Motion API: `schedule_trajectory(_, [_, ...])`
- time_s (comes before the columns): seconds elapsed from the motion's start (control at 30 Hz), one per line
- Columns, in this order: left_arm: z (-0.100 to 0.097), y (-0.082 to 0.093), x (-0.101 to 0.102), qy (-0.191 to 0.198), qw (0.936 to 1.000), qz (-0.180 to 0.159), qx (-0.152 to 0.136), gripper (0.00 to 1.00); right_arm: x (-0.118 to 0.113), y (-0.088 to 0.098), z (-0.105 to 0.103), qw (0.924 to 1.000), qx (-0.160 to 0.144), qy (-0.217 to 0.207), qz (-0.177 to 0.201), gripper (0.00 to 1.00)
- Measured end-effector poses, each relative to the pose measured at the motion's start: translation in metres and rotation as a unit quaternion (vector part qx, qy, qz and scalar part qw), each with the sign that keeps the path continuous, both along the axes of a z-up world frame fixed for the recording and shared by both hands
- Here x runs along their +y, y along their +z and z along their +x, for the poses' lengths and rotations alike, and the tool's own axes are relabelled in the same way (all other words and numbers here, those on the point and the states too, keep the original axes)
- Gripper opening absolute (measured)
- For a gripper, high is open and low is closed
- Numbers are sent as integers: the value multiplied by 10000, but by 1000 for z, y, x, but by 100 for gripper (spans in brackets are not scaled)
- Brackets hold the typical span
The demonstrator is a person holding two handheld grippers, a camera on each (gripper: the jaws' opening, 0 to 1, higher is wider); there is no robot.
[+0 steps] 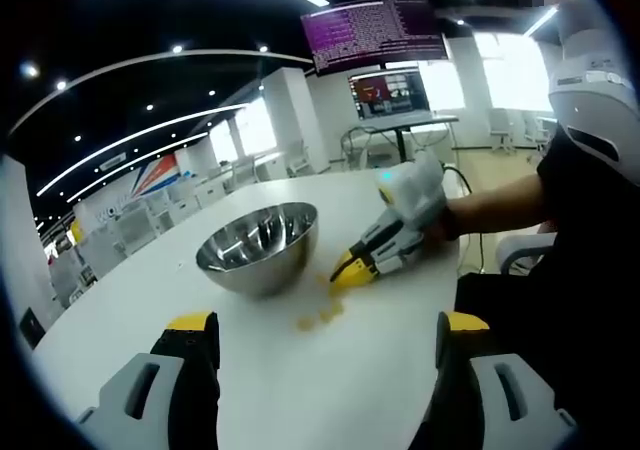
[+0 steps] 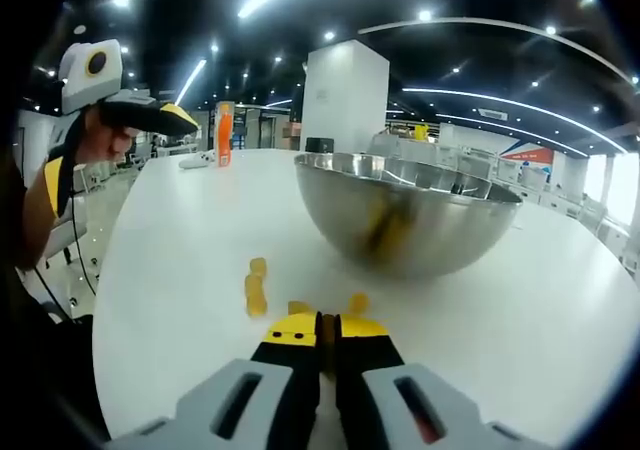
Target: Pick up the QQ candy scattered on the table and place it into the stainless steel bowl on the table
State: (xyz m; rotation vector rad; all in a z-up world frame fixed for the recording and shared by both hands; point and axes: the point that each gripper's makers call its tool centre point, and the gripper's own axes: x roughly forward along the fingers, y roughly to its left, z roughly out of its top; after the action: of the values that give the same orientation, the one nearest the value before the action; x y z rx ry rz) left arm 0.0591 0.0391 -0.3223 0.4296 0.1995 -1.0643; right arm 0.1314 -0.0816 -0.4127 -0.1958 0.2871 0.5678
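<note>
Left gripper view: the left gripper (image 1: 325, 345) rises from the bottom edge with its yellow-tipped jaws spread wide apart and nothing between them — released; at frame centre the stainless steel bowl (image 1: 258, 245) stands on the white table (image 1: 120, 300); just right of it the right gripper (image 1: 352, 268) is down at the tabletop, its tips pointing toward lower left; a small cluster of QQ candy (image 1: 325, 315) lies just below those tips, between them and the left gripper's jaws, nearer the right gripper; the pieces are blurred, so their count and long axis cannot be read.

Right gripper view: the right gripper's jaws meet at bottom centre, clenched; whether a candy is pinched between them I cannot tell, since only a dark seam shows; loose pieces lie just above the tips — a short yellow stack running up the frame left of centre, others flanking the tips; the bowl fills the upper right, beyond the candy; the left gripper hangs at upper left, well apart; the bowl's inside is hidden behind its wall.
</note>
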Motion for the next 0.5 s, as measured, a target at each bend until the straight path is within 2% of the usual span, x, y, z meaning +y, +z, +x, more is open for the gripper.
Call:
schedule_trajectory(0.2, [0, 1, -2, -38, 10000, 8, -14, 90, -1, 0, -2, 9999, 82, 4, 97, 3])
schedule_trajectory(0.5, [-1, 0, -3, -44, 10000, 47, -4, 90, -4, 8, -4, 10000, -5, 13, 20, 3])
